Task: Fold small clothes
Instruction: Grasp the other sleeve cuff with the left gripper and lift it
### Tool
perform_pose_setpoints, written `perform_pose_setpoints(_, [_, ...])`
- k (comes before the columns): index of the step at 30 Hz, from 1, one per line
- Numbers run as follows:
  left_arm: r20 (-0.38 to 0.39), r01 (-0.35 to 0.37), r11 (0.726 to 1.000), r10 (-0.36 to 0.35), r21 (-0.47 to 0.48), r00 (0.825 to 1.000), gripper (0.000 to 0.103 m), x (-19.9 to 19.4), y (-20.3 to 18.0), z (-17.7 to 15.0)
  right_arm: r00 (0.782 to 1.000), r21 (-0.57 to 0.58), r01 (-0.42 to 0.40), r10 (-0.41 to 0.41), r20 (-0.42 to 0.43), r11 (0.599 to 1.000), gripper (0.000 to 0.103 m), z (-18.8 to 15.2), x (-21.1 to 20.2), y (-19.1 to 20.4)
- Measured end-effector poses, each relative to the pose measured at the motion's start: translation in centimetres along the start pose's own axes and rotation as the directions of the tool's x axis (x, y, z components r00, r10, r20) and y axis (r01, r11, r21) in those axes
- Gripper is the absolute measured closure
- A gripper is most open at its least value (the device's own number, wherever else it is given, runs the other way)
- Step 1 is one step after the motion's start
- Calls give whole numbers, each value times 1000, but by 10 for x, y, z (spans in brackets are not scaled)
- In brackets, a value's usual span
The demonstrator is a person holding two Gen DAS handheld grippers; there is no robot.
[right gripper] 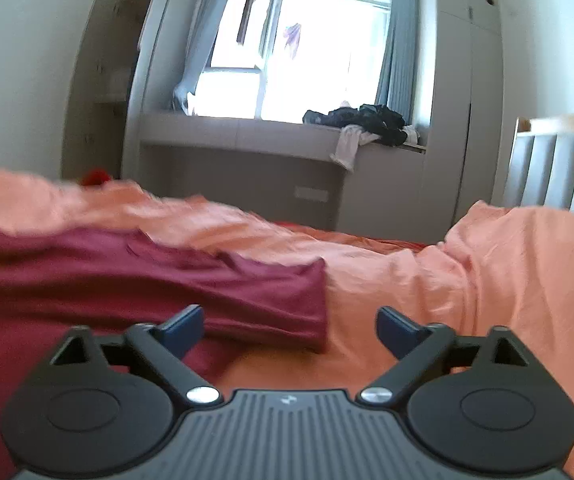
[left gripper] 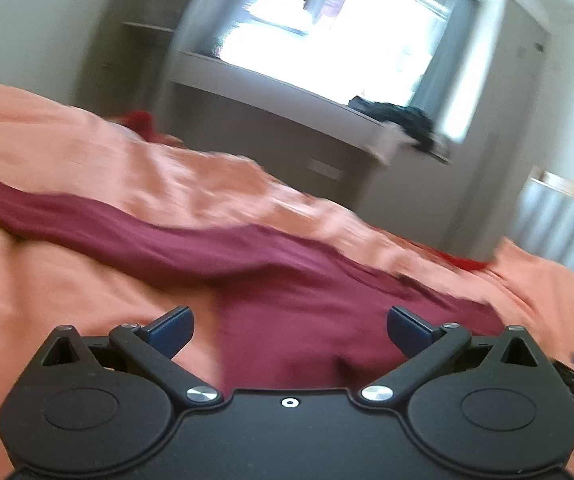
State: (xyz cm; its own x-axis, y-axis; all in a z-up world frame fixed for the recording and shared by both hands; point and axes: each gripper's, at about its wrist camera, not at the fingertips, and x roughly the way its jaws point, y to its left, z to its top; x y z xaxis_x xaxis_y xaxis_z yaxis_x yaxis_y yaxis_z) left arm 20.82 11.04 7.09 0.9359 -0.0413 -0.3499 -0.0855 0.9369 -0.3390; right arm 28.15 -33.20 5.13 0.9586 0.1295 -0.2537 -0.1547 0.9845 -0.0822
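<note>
Claws, two, I hold spread wide: left claw [left gripper: 290, 330], right claw [right gripper: 290, 330], over one maroon garment [right gripper: 167, 280] on the bed [right gripper: 487, 272].

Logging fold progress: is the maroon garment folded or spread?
Spread, mostly: the maroon garment lies loose and wrinkled across the orange bedding, a sleeve end showing. Both grippers open, holding nothing.

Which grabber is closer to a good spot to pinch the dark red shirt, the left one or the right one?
Probably the right gripper. Both are open and empty, but the maroon garment shows a clear sleeve end just ahead of the right one. The left gripper faces only flat cloth with no clear edge.
</note>
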Motion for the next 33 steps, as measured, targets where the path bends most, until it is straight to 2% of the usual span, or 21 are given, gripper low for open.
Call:
perform_pose_setpoints(2, [20,-93,996,93,-6,995,1,-5,20,15,999,45,-44,43,31,998,0,2,-12,5])
perform_pose_setpoints(5, [30,-239,970,241,-38,970,1,-9,55,40,991,73,-126,122,62,989,0,2,-21,16])
perform_pose_setpoints(9, [39,-416,903,422,-108,906,1,-7,110,74,985,52,-161,157,70,986,0,-1,-23,31])
perform_pose_setpoints(13, [49,-537,838,543,-91,838,1,3,153,96,986,39,-163,161,48,986,0,-5,-20,40])
perform_pose_setpoints(15, [13,-573,814,576,-94,817,1,13,176,105,987,42,-158,156,39,987,0,-7,-18,43])
perform_pose_setpoints(16, [-3,-575,811,578,-104,816,1,16,186,107,987,46,-157,155,34,987,0,-9,-18,44])
perform_pose_setpoints(18, [-15,-575,807,578,-139,816,9,23,205,113,988,56,-153,152,26,987,0,-10,-15,44])
perform_pose_setpoints(19, [-6,-582,800,587,-145,809,11,26,210,113,988,59,-151,150,23,987,0,-12,-15,45])
perform_pose_setpoints(21, [16,-617,774,625,-144,781,31,32,218,116,989,60,-145,144,18,988,0,-14,-13,45])
perform_pose_setpoints(22, [19,-633,762,641,-139,767,37,38,220,116,990,58,-140,139,14,988,0,-15,-11,46])
perform_pose_setpoints(23, [24,-647,751,655,-133,756,52,42,221,117,990,56,-138,138,10,989,0,-16,-9,47])
perform_pose_setpoints(24, [31,-653,747,661,-123,750,69,46,223,118,991,54,-137,137,5,989,0,-16,-7,47])
perform_pose_setpoints(26, [41,-635,766,641,-97,767,85,53,222,118,991,49,-135,135,-3,990,0,-18,-3,49])
perform_pose_setpoints(27, [55,-626,775,631,-82,774,89,54,221,118,991,44,-132,132,-6,990,0,-18,-2,50])
perform_pose_setpoints(31, [148,-615,788,606,17,781,93,51,195,119,991,23,-129,130,-11,991,0,-21,0,53])
perform_pose_setpoints(33, [215,-587,807,563,67,798,93,48,177,126,991,18,-133,133,-12,991,0,-21,0,55])
